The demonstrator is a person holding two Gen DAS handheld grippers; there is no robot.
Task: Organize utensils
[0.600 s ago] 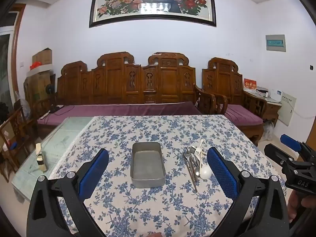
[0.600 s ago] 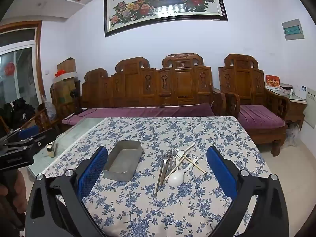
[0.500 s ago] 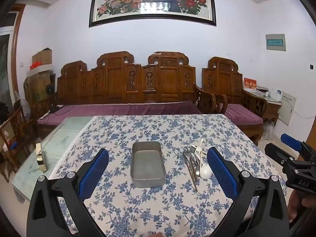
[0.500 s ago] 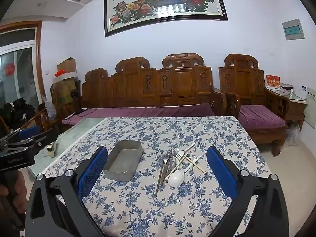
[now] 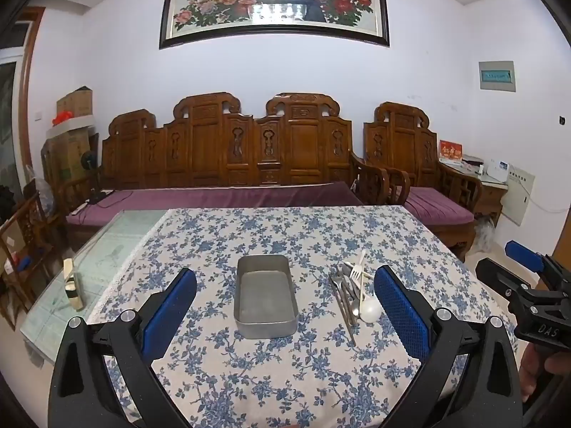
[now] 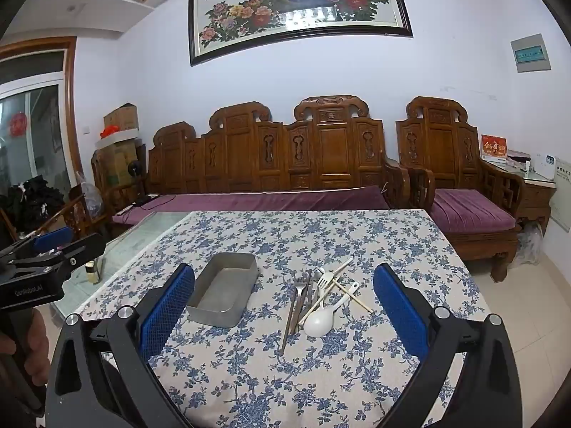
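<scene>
An empty grey metal tray (image 5: 266, 294) (image 6: 223, 290) lies on the blue-flowered tablecloth. To its right lies a pile of utensils (image 5: 351, 290) (image 6: 319, 296): metal forks and spoons, a white plastic fork, a white ladle-like spoon (image 6: 318, 322) and wooden chopsticks. My left gripper (image 5: 285, 297) is open and empty, held short of the tray. My right gripper (image 6: 283, 297) is open and empty, held short of the pile. Each gripper shows at the edge of the other's view.
The table (image 5: 321, 374) has a bare glass strip on its left side with a small gold-and-white object (image 5: 71, 285) standing on it. A carved wooden sofa (image 5: 228, 157) with purple cushions stands behind the table, with an armchair (image 5: 424, 178) at the right.
</scene>
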